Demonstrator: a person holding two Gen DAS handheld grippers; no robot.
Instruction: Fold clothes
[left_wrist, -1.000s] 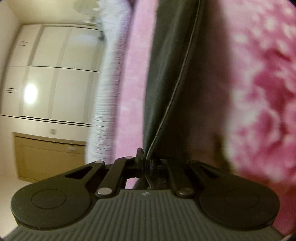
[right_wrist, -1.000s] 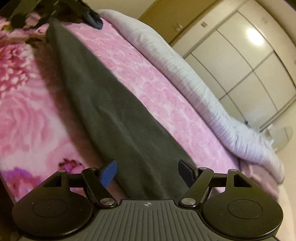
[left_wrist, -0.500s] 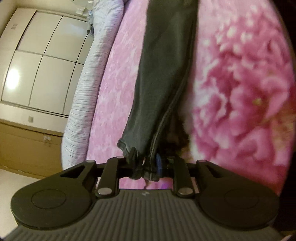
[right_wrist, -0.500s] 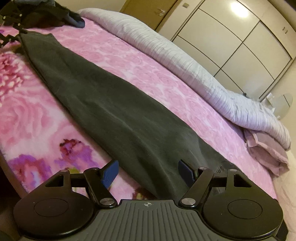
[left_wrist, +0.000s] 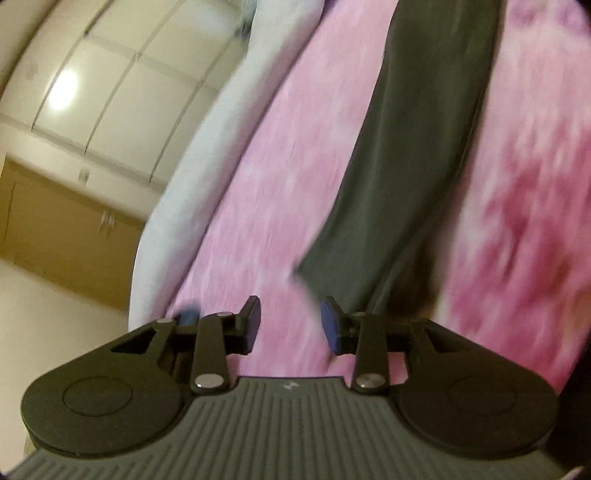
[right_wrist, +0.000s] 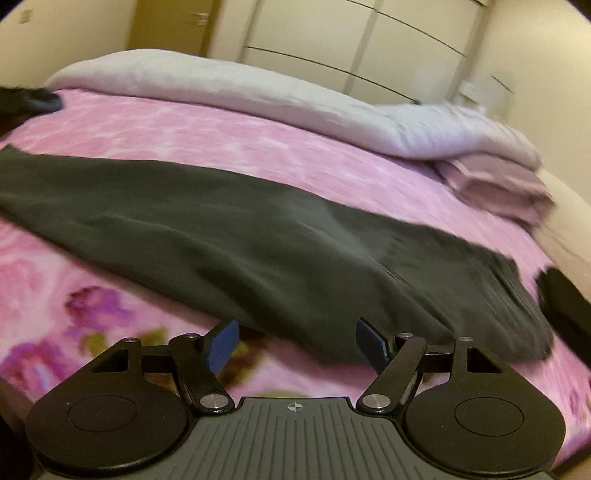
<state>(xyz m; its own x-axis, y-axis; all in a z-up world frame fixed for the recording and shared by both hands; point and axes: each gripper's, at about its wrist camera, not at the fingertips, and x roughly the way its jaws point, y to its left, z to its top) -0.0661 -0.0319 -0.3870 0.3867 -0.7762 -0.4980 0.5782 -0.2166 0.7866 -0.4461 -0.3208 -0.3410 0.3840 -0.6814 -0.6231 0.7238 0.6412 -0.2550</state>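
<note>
A long dark grey garment (right_wrist: 236, 236) lies flat across the pink flowered blanket (right_wrist: 258, 140). In the left wrist view one narrow end of the garment (left_wrist: 417, 155) rests just ahead and to the right of my left gripper (left_wrist: 291, 325). That gripper is open, with nothing between its blue pads. My right gripper (right_wrist: 295, 345) is open too, hovering over the near edge of the garment's middle, holding nothing. The image is blurred by motion.
A rolled pale lilac duvet (right_wrist: 258, 92) runs along the far side of the bed, with a folded pink cloth (right_wrist: 498, 188) at its right end. Dark items (right_wrist: 33, 101) lie at the far left. White wardrobe doors (left_wrist: 110, 88) stand behind.
My left gripper has let go of the garment's end, opened, and pulled back to the left. My right gripper stayed open and turned to face across the bed.
</note>
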